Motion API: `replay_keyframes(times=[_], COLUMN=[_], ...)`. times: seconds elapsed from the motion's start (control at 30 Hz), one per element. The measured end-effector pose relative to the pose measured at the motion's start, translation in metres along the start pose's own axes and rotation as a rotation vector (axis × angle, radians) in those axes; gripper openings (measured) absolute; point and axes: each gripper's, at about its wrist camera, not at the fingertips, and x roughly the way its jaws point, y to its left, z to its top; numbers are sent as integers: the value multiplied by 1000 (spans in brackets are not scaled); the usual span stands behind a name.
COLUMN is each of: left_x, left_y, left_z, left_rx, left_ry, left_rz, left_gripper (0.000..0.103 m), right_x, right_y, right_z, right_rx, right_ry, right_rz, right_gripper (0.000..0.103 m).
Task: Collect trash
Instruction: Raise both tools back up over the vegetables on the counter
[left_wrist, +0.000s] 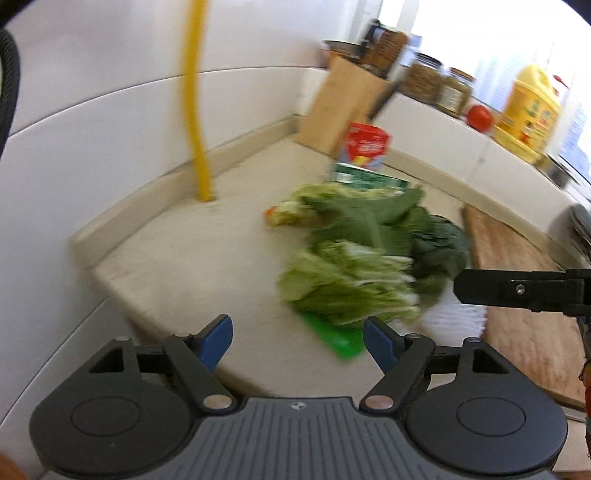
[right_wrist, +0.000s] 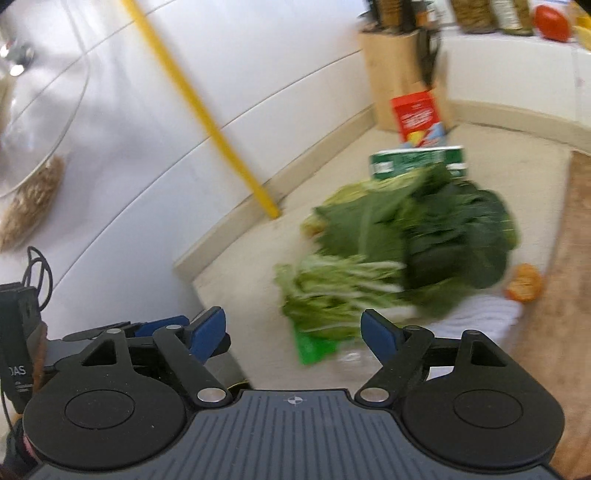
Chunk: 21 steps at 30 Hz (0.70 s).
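**Surface corner: greens, cartons and both tongs**

Leafy greens (left_wrist: 354, 258): a heap of pale ribbed leaves in front and darker broad leaves behind, lying near the middle of the beige surface (left_wrist: 177, 266). Blurred in both views; whether they are scraps or whole bunches cannot be told.

Green plastic piece (left_wrist: 340, 339): flat, bright green, under the near edge of the heap, partly covered by the pale leaves.

White cloth (right_wrist: 484, 314): ribbed, lying just beside the heap on its right, touching the dark leaves.

Orange scrap (right_wrist: 524, 282): small, crumpled, beside the dark leaves at the edge of the wooden board (right_wrist: 569, 258).

Green-and-white carton (right_wrist: 417, 162): directly behind the heap. Red carton (right_wrist: 417, 114): behind that, near the wooden knife block (right_wrist: 391, 74) in the corner.

Yellow pipe (left_wrist: 195, 99): runs down the white wall to the surface, left of the greens.

Ledge at rear right: jars (left_wrist: 439, 85), a tomato (left_wrist: 480, 116), a yellow jug (left_wrist: 528, 110).

Left tongs (left_wrist: 297, 341): blue-padded tips spread wide, nothing between them, near the front edge of the surface, pointed at the green plastic piece.

Right tongs (right_wrist: 293, 334): likewise spread and empty, facing the pale leaves; seen side-on in the left view, above the white cloth.
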Motion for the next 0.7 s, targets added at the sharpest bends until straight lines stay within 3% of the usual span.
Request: replay_keyframes(times=[0.23, 0.57, 0.7], left_x=[28, 74, 96], left_y=[-39, -63, -67], left_z=[16, 34, 38], left_rx=[81, 200, 202], left_ry=[1, 14, 45], left_rz=[-65, -20, 5], left_gripper=[83, 88, 89], right_x=[-19, -31, -31], right_y=[-32, -70, -83], right_z=[-6, -12, -12], right_rx=[50, 103, 118], right_ry=[-10, 13, 24], right_rz=[-61, -61, -48], right_gripper=[87, 88, 89])
